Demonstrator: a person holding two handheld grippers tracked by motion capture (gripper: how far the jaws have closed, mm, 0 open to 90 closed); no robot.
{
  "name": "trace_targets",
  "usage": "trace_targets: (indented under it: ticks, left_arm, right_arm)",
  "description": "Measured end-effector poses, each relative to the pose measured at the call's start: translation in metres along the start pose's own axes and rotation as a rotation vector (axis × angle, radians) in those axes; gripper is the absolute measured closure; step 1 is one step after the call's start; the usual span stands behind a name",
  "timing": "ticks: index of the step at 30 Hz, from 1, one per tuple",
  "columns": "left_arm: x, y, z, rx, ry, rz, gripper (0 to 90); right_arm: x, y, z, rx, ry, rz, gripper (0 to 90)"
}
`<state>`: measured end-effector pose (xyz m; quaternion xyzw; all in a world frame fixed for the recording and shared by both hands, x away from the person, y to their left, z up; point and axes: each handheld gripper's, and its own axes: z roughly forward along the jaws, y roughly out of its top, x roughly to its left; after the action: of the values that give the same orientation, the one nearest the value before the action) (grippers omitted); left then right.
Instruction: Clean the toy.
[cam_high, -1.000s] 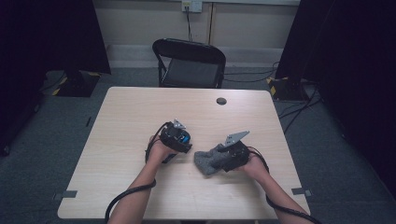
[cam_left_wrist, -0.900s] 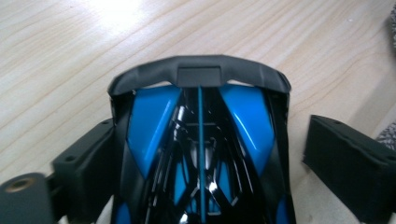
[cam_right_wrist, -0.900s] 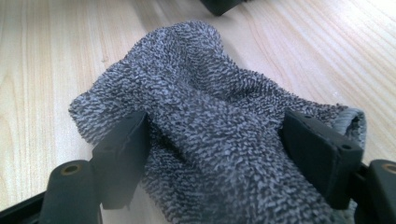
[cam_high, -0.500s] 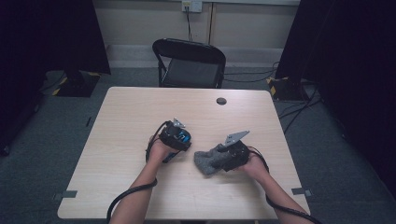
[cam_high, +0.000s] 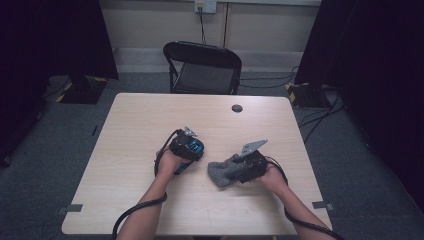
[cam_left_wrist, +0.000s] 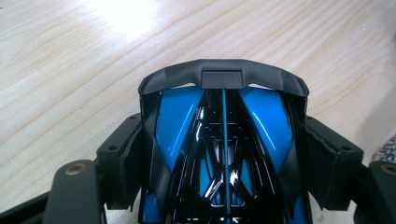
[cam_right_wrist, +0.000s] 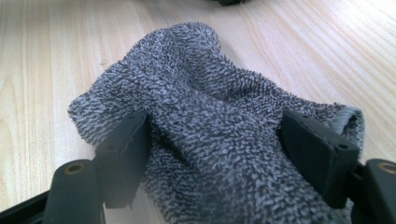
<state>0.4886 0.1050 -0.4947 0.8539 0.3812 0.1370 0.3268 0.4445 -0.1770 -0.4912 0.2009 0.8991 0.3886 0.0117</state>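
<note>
Jaws around blue toy, grey cloth.

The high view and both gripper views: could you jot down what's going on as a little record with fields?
Left gripper: jaws have just been closing around a blue and black glossy object
Right gripper: jaws clamp a bunched grey cloth
Surface: light wooden table
Also on table: small dark round thing near far edge
Behind table: black folding chair
</note>
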Motion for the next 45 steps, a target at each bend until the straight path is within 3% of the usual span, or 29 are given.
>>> trace_targets:
  ticks: [4,14,19,24,30,32,43,45]
  left_arm:
    - [-0.001,-0.003,-0.001,-0.015,0.005,-0.006,25.4]
    - [-0.002,-0.001,-0.003,0.020,0.005,-0.018,24.9]
    - [-0.001,-0.002,-0.003,0.030,0.004,-0.003,21.3]
    - [0.003,-0.003,-0.006,0.043,-0.017,-0.029,18.8]
    - [0.000,-0.003,-0.005,0.042,0.009,-0.021,17.5]
    - [-0.001,-0.001,-0.006,0.051,0.002,-0.008,24.9]
    - [-0.005,-0.001,-0.009,0.066,0.034,-0.041,25.8]
    - [-0.004,-0.003,-0.011,0.054,0.030,-0.057,25.8]
  right_arm:
    - [0.000,0.000,0.000,0.001,-0.001,0.000,25.5]
    - [0.000,0.001,0.001,0.004,-0.003,0.004,25.6]
    - [-0.001,0.002,0.001,0.009,0.000,0.007,25.7]
    - [-0.001,0.002,0.001,0.009,0.001,0.007,25.7]
    - [-0.001,0.002,0.002,0.008,0.000,0.007,25.8]
    - [-0.001,0.002,0.002,0.008,0.000,0.011,25.9]
    - [-0.002,0.005,0.001,0.010,-0.001,0.018,24.8]
    - [-0.001,0.008,-0.001,0.020,-0.006,-0.006,23.8]
